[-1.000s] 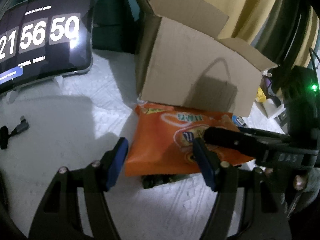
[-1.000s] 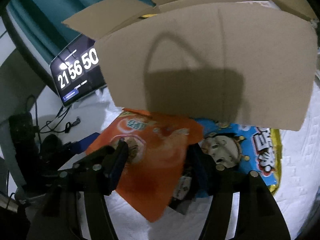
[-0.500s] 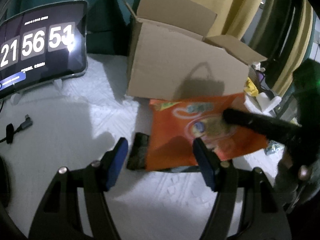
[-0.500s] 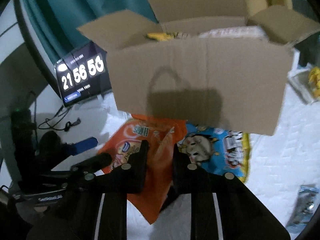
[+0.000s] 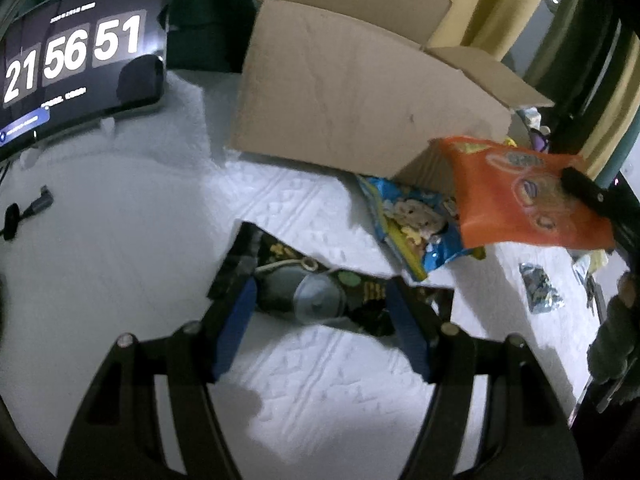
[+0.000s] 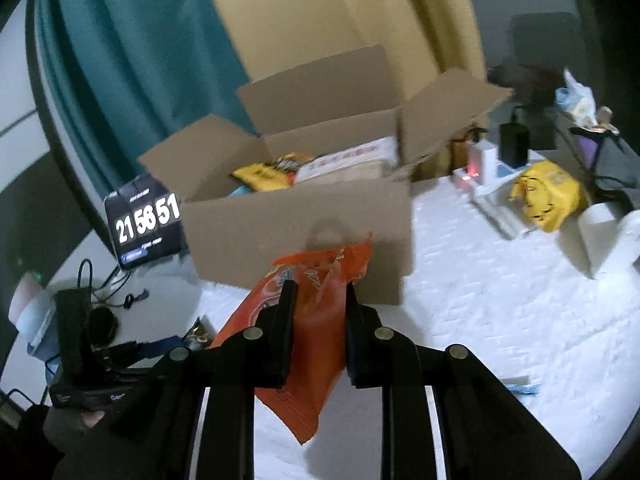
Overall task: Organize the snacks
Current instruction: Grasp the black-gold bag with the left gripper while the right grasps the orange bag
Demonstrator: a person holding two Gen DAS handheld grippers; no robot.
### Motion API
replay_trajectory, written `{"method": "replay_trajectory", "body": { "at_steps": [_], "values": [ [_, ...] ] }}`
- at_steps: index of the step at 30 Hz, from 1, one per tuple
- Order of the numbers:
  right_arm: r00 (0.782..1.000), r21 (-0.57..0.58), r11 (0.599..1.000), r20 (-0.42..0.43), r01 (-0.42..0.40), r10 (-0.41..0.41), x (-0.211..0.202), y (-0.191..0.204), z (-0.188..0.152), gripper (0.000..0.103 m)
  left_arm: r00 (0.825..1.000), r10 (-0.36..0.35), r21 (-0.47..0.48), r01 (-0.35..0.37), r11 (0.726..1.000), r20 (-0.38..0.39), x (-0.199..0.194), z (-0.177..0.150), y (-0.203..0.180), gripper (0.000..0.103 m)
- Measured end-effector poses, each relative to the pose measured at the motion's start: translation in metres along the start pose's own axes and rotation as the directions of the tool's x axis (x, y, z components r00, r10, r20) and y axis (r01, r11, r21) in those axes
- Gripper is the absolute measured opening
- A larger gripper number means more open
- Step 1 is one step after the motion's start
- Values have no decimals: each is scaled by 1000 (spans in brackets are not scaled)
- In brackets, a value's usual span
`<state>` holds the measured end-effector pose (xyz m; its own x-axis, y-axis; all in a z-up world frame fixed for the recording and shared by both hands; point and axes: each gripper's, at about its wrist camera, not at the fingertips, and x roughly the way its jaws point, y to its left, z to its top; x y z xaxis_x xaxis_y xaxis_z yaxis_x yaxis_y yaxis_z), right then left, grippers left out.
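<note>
The left claw stands wide open over a dark green snack packet on the white textured worktop. Beyond, a brown cardboard box; at right, an orange snack bag is held aloft.

**Dim room, blur in the right view**

Both views are dim, with dark round fisheye corners and bent edges. The clock screen glows bright. The white cloth is pale and a little washed out. The box carries a soft shadow. The right view is smeared, mostly at its right side.
</note>
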<state>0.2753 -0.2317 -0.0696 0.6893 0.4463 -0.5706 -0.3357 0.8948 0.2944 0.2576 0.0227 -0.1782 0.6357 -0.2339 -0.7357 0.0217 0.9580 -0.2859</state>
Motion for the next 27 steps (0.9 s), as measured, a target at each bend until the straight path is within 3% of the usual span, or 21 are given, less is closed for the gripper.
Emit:
{"method": "replay_trajectory", "body": {
  "at_steps": [5,10,16,19,23,27],
  "values": [
    [1000,35,999,7,-15,15,-6,-26,0,22,1000,15,-18,-16,1000,-24,17,13,-13,76],
    [999,47,998,2,-32,32,-8,-41,-4,22,998,49,42,-47,998,-31,34,20,-34,76],
    [999,69,997,17,-40,39,-10,-53,-4,22,994,77,134,-65,989,-83,38,2,-49,76],
    [999,71,997,21,-42,40,-11,-54,-4,22,994,87,178,-73,981,-69,29,-10,-50,75],
    [999,62,997,29,-44,42,-14,-50,-3,22,997,34,187,-21,982,-66,20,-17,-49,40],
    [998,42,998,45,-49,47,-21,-42,3,22,999,25,186,-16,982,-48,12,-18,-50,27]
  ]
}}
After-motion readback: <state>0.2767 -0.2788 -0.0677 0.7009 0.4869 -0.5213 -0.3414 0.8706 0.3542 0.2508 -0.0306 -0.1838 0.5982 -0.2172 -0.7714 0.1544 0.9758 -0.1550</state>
